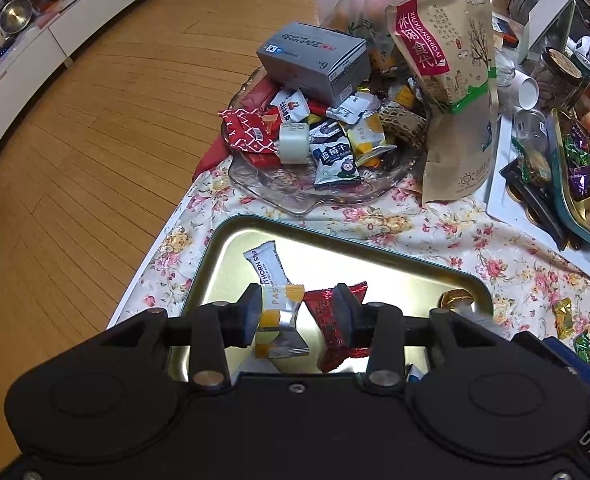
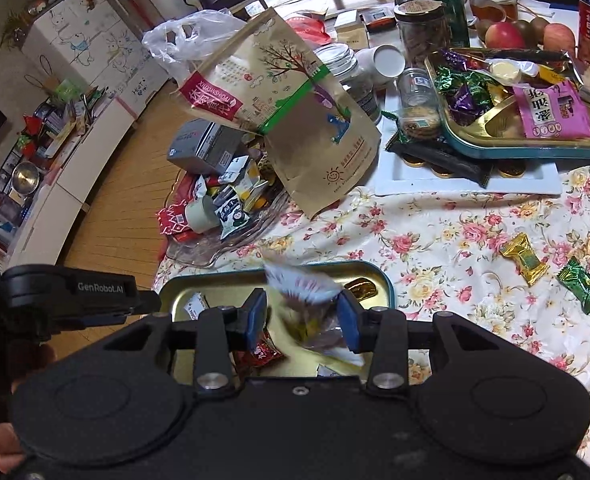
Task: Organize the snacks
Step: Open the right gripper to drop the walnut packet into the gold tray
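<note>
Snacks in gold tray (image 1: 375, 252) near table edge; left hand-held gripper (image 1: 299, 312) parted, right hand-held gripper (image 2: 301, 316) parted.

Two grippers are in play: the left gripper (image 1: 299, 312) and the right gripper (image 2: 303, 316). One gold tin tray (image 1: 231, 240) holds two white-and-orange snack strips (image 1: 267, 268), one red wrapped candy (image 1: 327, 320) and one gold candy (image 1: 457, 298) at its 3 o'clock edge. One glass dish (image 1: 295, 196), one grey box (image 1: 311, 60), one kraft pouch (image 1: 451, 80). On the floral cloth (image 2: 435, 240) lie two loose candies, one gold (image 2: 523, 258), one green (image 2: 581, 284). Two apples (image 2: 503, 36).
</note>
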Motion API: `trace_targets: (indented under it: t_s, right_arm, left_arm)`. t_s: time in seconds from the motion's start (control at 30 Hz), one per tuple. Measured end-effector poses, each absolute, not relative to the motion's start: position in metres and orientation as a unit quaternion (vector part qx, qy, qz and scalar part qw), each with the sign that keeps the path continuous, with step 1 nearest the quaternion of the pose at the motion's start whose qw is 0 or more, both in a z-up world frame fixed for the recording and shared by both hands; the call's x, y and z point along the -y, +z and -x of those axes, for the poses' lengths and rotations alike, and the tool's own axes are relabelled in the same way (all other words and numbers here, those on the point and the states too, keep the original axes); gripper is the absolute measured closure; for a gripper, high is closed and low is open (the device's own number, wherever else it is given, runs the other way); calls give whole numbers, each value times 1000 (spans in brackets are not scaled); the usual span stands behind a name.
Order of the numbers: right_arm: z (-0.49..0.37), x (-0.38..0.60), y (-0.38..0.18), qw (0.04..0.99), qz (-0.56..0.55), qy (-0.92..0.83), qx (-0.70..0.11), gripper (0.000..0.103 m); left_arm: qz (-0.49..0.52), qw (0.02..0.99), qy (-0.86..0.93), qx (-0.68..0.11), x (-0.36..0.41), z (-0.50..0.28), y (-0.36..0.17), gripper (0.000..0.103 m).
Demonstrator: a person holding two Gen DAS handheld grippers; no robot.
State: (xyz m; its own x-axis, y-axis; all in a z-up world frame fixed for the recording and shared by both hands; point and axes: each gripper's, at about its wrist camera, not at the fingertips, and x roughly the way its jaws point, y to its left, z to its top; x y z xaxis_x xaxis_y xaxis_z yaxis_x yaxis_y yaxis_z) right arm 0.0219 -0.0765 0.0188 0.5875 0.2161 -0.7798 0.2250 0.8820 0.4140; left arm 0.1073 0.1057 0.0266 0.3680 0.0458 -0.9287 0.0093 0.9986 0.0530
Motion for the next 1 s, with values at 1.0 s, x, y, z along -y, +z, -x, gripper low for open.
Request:
trace_targets:
  t_s: [1.0]
  right_arm:
    - [6, 149, 5, 828, -260, -77, -490, 60]
  left_arm:
    - [-63, 825, -67, -558, -24, -83, 35, 54]
